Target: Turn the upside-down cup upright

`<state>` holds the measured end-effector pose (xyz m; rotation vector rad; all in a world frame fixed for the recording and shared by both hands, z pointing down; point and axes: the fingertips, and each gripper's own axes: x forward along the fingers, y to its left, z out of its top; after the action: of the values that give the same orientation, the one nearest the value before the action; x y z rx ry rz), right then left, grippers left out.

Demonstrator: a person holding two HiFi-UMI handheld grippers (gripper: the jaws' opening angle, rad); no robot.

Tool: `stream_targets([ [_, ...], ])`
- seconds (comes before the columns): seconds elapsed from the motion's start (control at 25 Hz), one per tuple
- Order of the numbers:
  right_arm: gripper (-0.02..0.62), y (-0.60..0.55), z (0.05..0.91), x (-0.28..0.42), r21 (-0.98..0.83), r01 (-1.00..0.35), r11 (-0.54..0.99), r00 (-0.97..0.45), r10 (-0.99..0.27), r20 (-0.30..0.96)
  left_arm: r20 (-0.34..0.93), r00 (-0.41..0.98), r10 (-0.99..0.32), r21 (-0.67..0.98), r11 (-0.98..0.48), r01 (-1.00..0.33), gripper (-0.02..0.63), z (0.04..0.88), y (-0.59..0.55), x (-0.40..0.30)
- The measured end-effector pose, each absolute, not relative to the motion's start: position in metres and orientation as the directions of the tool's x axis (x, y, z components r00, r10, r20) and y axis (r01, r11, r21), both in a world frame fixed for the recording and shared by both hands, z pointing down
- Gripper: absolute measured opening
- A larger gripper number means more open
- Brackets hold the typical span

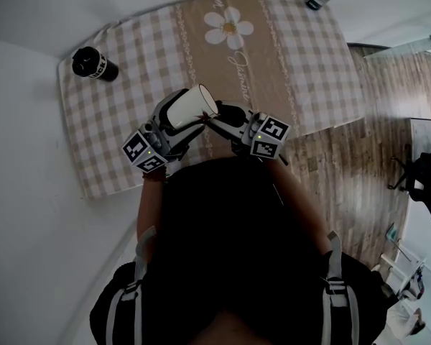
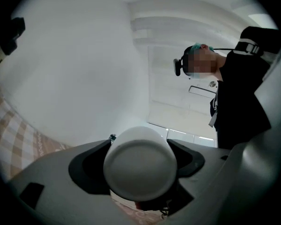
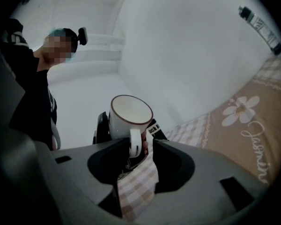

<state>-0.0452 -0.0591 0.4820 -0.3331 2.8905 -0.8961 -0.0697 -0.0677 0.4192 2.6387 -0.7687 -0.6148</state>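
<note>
Checked cloth [image 1: 309, 70] on the table [image 1: 29, 121]. Left claw [image 1: 174, 121] is clamped on the cup [image 1: 190, 105] body, base toward its camera. The cup is in the air over the cloth, tilted, with its mouth toward the right claw [image 3: 141, 150]. The right claw's jaws are apart around the handle [image 3: 134, 142], gap on one side, not gripping. Black bottle [image 1: 93, 65] sits at the cloth's left corner, well apart.

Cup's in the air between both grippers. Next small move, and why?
Probably close the right gripper on the handle of the white ceramic cup: it sits between the open jaws, ungripped. The left gripper clamps the cup's body, mouth tilted sideways; a handle grip would let the right turn it upright.
</note>
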Motion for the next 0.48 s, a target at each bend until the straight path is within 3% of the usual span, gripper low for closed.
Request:
stream_targets([
  [0.24, 0.164, -0.075, 0.486, -0.048, -0.662, -0.26, 0.703, -0.934, -0.356, -0.012, -0.307, 0.707, -0.637, 0.335, -0.768, -0.547, 0.379, 0.415, -0.071, -0.074],
  [0.36, 0.109, -0.08, 0.484, -0.048, -0.69, -0.269, 0.672, -0.924, -0.382, -0.012, -0.293, 0.7, -0.652, 0.284, -0.758, -0.588, 0.379, 0.413, -0.074, -0.069],
  [0.48, 0.109, -0.084, 0.482, -0.046, -0.71, -0.256, 0.655, -0.922, -0.386, -0.024, -0.286, 0.71, -0.643, 0.264, -0.765, -0.587, 0.379, 0.41, -0.078, -0.065],
])
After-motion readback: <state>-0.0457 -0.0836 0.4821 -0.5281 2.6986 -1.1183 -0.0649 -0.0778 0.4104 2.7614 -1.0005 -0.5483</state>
